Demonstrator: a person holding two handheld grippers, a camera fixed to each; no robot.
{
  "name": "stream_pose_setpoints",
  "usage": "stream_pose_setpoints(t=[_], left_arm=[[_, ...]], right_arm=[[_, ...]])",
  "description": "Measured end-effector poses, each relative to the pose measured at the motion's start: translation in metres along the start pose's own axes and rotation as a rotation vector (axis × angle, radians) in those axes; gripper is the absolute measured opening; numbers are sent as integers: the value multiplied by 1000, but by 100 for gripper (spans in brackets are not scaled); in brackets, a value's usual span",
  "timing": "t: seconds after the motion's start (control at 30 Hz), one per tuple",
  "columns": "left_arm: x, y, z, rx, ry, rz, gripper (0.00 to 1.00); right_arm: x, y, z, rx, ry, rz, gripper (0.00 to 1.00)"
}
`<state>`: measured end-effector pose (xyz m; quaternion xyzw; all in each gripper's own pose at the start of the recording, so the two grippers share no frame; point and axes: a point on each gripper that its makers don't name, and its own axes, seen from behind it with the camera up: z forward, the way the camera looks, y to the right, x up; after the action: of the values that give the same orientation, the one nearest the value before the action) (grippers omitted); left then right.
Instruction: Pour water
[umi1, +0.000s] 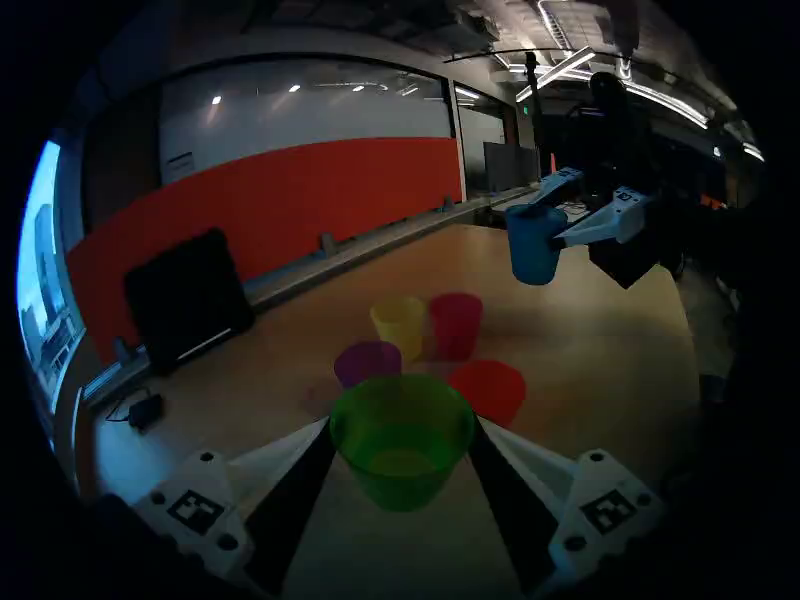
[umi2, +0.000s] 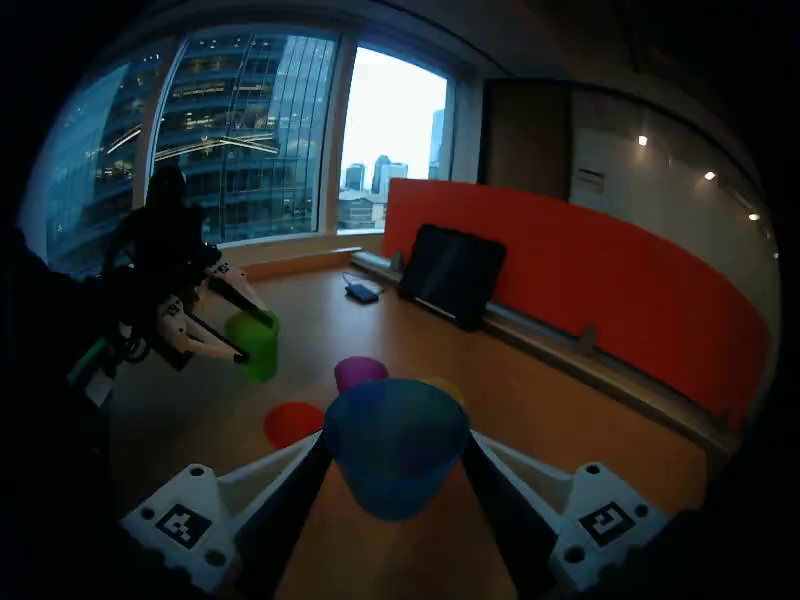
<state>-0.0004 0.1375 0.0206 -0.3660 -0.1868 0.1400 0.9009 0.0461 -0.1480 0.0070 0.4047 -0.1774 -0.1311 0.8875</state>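
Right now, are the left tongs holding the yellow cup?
No, the left tongs grip the green cup; the yellow cup stands on the table.

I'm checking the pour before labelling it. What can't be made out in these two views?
Right gripper view: water level in the blue cup, blurred by dim light and its tinted wall.
Right gripper view: the yellow cup, mostly hidden behind the blue cup.
Left gripper view: contents of the purple cup and red cup, too dark to tell.
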Motion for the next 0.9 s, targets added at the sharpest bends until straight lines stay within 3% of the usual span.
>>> stream_pose_setpoints(t=[0.5, 0.9], left_arm=[[-35, 6, 18, -44, -108, 1, 88], [-53, 12, 28, -66, -146, -11, 89]], right_arm=[[-59, -7, 18, 30, -132, -3, 93], [-89, -14, 27, 51, -199, 4, 93]])
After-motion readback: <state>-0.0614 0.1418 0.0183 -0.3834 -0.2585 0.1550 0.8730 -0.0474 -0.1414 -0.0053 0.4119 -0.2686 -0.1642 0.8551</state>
